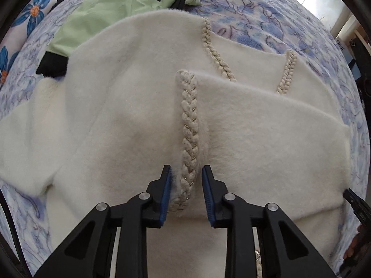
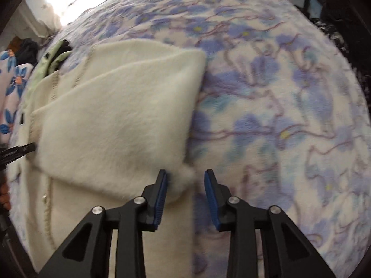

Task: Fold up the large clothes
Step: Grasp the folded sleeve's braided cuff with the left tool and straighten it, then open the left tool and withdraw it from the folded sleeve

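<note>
A fluffy cream cardigan (image 1: 116, 120) with braided trim (image 1: 190, 129) lies spread on the floral bedspread (image 1: 255, 7), its right part folded over the middle. My left gripper (image 1: 186, 171) is open, its jaws on either side of the braided edge of the folded flap, just above the fabric. In the right wrist view the same cardigan (image 2: 116, 115) fills the left half. My right gripper (image 2: 186, 176) is open over the folded corner at the cardigan's right edge, the fuzzy corner lying between the jaws near the left finger (image 2: 162, 185). The view is blurred.
A light green garment with black patches (image 1: 111, 7) lies beyond the cardigan at the far left. A blue-flowered pillow (image 1: 34, 7) sits at the left edge. The bedspread (image 2: 278, 115) stretches to the right of the cardigan. The other gripper's tip (image 2: 20, 150) shows at the left edge.
</note>
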A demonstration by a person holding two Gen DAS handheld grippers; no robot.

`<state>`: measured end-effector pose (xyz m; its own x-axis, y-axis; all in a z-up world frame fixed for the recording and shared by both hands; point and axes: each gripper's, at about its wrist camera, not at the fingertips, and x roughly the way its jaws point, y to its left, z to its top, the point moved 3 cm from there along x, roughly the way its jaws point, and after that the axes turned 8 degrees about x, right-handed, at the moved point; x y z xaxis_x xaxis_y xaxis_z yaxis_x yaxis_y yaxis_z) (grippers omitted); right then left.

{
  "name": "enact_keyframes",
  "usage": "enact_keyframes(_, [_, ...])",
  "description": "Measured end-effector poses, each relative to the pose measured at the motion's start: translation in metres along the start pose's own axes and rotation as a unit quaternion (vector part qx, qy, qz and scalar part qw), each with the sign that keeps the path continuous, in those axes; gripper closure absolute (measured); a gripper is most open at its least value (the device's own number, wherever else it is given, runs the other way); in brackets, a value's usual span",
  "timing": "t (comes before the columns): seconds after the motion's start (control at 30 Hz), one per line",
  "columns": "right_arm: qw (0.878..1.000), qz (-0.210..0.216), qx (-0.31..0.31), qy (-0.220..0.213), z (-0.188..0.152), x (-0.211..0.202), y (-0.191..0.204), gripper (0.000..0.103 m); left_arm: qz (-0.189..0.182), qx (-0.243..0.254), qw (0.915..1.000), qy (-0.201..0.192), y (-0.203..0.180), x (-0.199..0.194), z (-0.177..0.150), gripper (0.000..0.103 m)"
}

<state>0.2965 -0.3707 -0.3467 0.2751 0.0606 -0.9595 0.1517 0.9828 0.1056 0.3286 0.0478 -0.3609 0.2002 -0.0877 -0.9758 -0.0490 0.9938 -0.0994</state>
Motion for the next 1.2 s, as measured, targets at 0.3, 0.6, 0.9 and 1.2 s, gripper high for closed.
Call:
enact_keyframes(0.3, [1.000,-0.007,-0.004,-0.022,0.003,-0.033,0.016,0.070,0.023,-0.013,0.9993,-0.027,0.003,-0.027,-0.019,0.069])
enact_keyframes(0.6, [0.996,0.079,-0.026,-0.012,-0.011,-0.020,0.110,0.070,0.011,0.024,0.9962,-0.083,-0.044,-0.041,-0.008,0.067])
enact_keyframes(0.9, [0.992,0.067,-0.105,-0.026,0.015,0.032,0.161,0.073,0.015,0.026,0.9963,-0.080,-0.064,0.013,0.018,0.057])
enact_keyframes(1.2, [0.998,-0.008,-0.008,-0.058,0.062,0.029,0.049,0.091,-0.003,-0.005,0.9970,-0.077,-0.023,0.023,0.041,0.053])
